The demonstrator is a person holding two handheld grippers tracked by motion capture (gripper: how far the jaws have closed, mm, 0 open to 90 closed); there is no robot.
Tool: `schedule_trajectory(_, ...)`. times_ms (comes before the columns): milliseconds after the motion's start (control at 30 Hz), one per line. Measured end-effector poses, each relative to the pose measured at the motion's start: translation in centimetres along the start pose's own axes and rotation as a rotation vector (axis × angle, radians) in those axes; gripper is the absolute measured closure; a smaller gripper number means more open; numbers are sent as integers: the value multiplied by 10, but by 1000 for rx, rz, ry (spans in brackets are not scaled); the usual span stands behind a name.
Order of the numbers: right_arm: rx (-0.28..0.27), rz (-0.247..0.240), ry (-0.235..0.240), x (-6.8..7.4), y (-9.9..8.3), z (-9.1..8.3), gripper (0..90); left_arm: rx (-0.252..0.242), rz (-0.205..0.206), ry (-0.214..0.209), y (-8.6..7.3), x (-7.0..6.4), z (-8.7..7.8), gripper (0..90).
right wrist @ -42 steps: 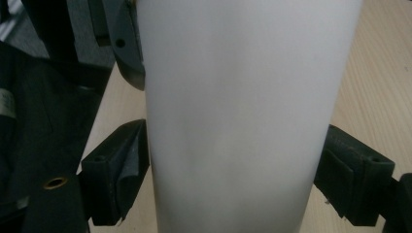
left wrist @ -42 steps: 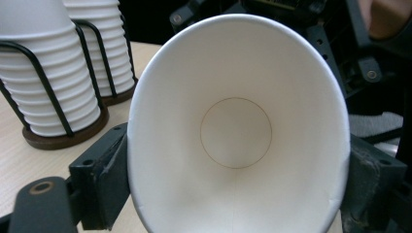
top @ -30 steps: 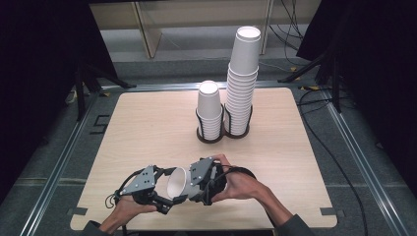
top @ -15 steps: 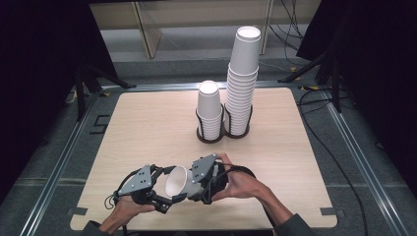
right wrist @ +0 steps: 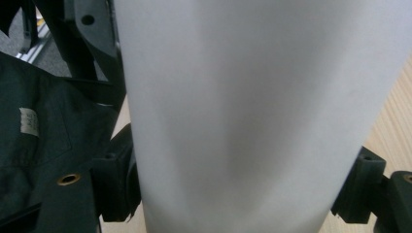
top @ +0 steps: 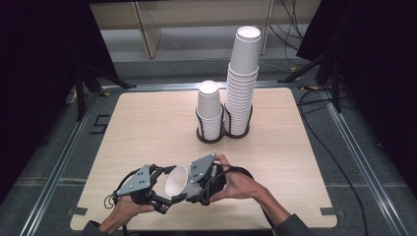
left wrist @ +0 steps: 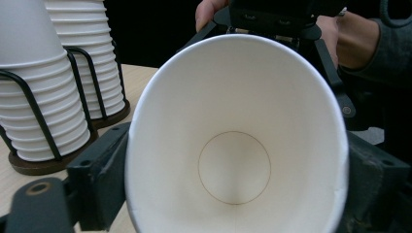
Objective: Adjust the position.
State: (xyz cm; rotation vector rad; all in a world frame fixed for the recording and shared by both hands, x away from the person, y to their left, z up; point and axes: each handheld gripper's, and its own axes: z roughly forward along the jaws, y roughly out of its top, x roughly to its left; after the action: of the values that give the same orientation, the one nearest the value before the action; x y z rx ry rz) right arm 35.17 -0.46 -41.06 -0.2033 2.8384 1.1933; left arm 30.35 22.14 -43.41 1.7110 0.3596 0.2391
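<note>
Near the table's (top: 147,123) front edge, both grippers clamp one white paper cup (top: 177,181). The left gripper (top: 164,189) and right gripper (top: 194,184) have barely moved since a moment ago, so the hand-over looks halfway. The cup stacks (top: 241,83) wait behind.

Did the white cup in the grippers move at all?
No. The cup sits at the same spot near the table's front edge, equally far from the short stack.

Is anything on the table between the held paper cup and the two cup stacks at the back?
Nothing visible. The paper cup sits between both grippers near the front edge, and the bare table stretches from it to the short stack and tall stack.
</note>
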Motion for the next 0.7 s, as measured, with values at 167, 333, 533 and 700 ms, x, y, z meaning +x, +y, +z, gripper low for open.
schedule_trajectory(167,-12,9,0,-2,-3,1,230,5,-10,26,-2,0,-1,95)
schedule_trajectory(333,-28,18,1,-5,-9,-2,235,-21,-17,31,-3,0,1,100)
schedule_trajectory(533,-36,60,-7,-7,-16,-6,233,-20,-25,67,-2,1,-4,102)
schedule_trajectory(700,-69,120,-64,-13,-34,-13,229,-48,-44,86,0,5,-9,139)
